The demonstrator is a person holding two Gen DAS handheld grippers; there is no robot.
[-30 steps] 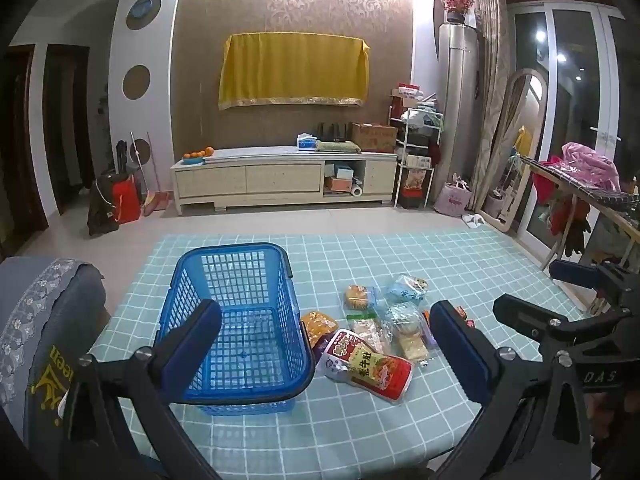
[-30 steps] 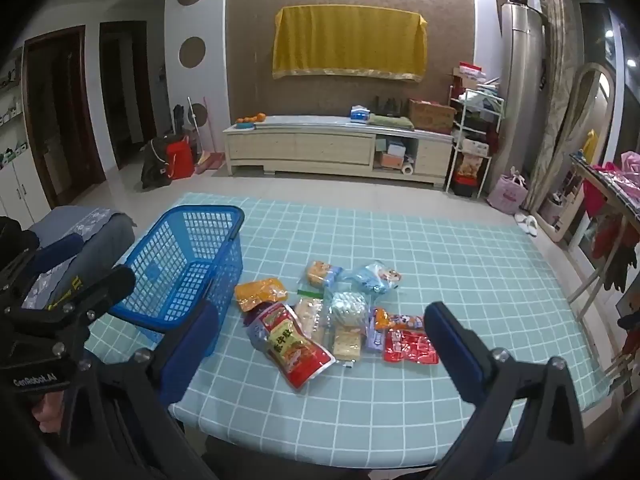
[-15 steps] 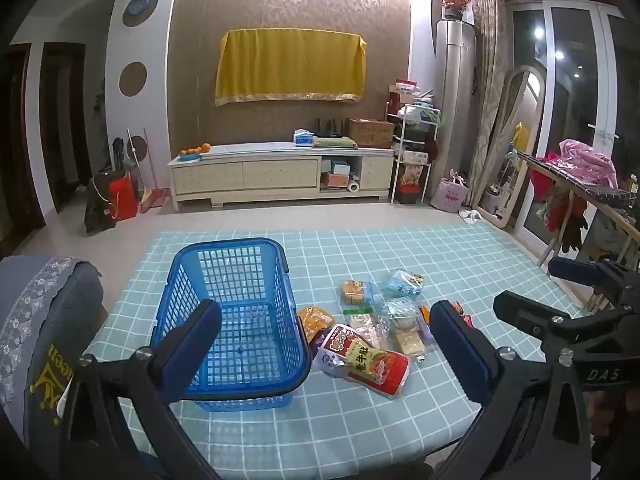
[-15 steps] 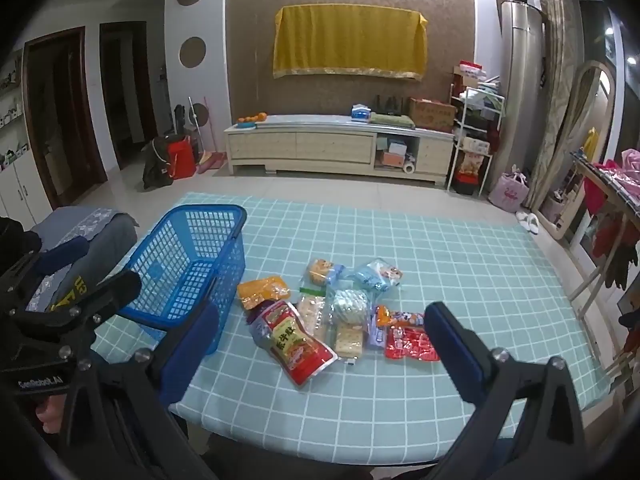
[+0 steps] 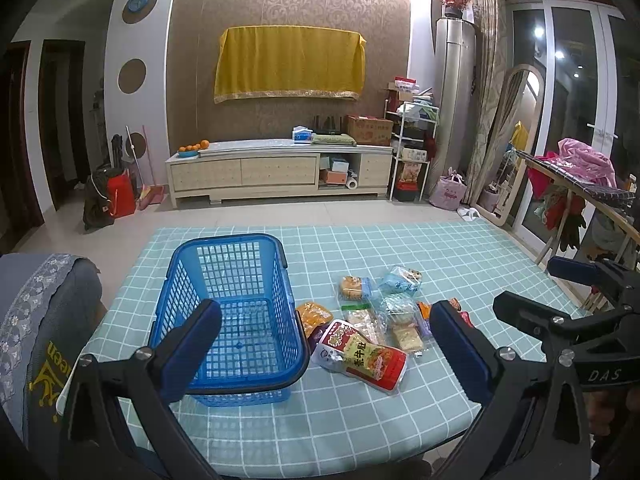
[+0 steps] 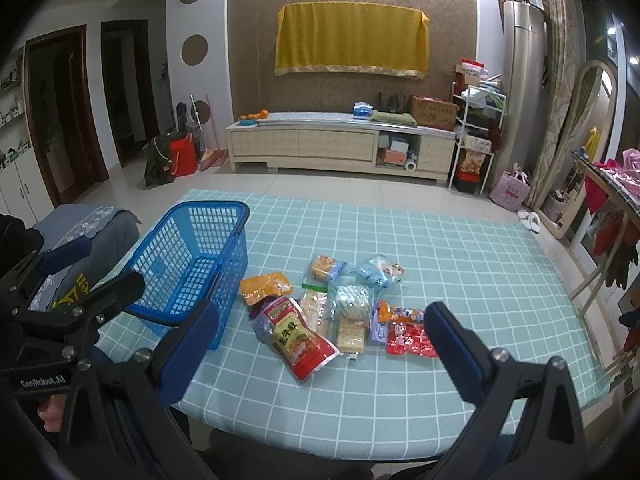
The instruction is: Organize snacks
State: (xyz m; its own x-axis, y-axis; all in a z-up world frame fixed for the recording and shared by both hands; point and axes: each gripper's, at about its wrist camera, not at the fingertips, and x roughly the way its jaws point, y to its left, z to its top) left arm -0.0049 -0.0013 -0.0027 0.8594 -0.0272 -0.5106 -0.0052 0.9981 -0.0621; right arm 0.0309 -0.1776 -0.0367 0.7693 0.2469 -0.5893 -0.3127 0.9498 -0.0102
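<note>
In the left wrist view the basket [image 5: 236,312] and the snacks [image 5: 376,320] sit higher and a little further off than a second ago: the left gripper [image 5: 326,344] has drawn back and tipped slightly. In the right wrist view the scene has barely shifted; the snacks [image 6: 336,312] lie slightly nearer centre.

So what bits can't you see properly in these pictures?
- Red snack pack: left wrist view, mostly hidden behind the left gripper finger.
- Purple packet: right wrist view, largely covered by the big red pouch.
- Pouch lettering: both views, too small.
- Basket near corner: right wrist view, behind the right gripper finger.
</note>
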